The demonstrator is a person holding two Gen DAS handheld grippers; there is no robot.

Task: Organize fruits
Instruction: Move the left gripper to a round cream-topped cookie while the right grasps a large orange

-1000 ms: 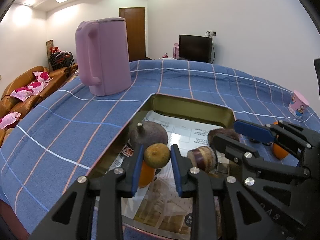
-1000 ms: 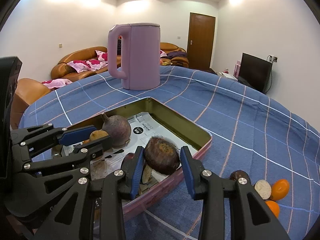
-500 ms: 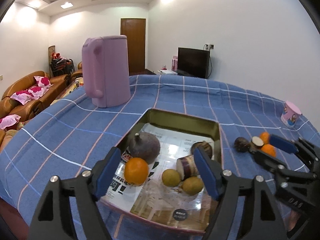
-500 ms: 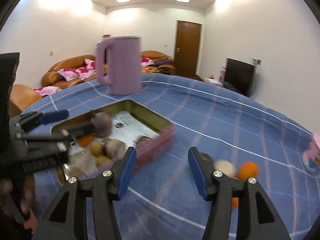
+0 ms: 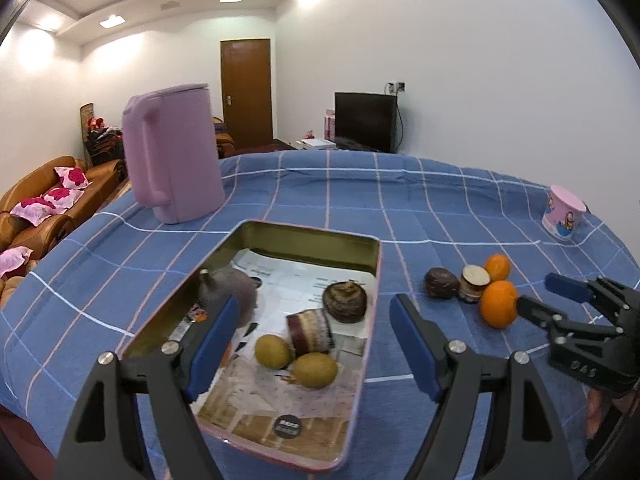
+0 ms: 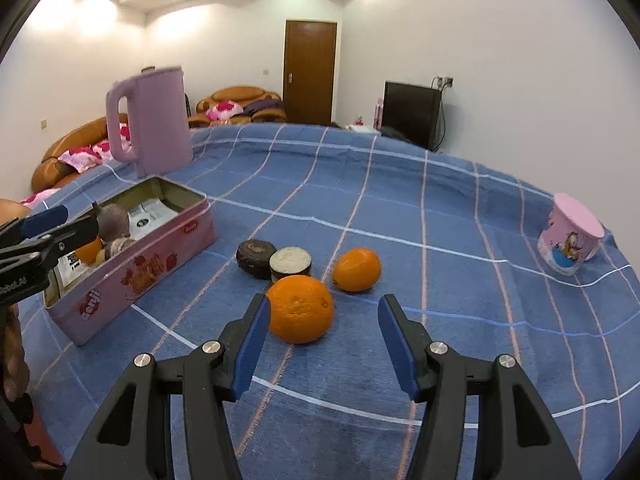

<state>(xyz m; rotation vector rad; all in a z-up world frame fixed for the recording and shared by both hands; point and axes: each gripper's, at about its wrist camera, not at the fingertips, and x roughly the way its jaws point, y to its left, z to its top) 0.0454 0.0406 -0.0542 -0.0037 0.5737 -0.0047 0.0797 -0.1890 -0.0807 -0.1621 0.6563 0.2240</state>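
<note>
Looking like a home living room: brown leather sofa [image 5: 48,196] carrying pink floral cushions [image 5: 70,178], dark television [image 5: 366,122] standing by the white wall, wooden door [image 5: 246,92] closing the far end, recessed ceiling lights [image 5: 112,21] glowing, blue checked tablecloth [image 6: 400,208] covering the table, pink kettle [image 5: 174,154] sitting on it

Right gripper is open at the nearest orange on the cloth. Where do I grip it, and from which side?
Grip the nearest orange across its widest middle, coming straight forward and low from the near side. It is round, so pads above centre may slip. The right gripper sits slightly right of it, so shift left first. The far side is crowded by the cut dark fruit and second orange.
</note>
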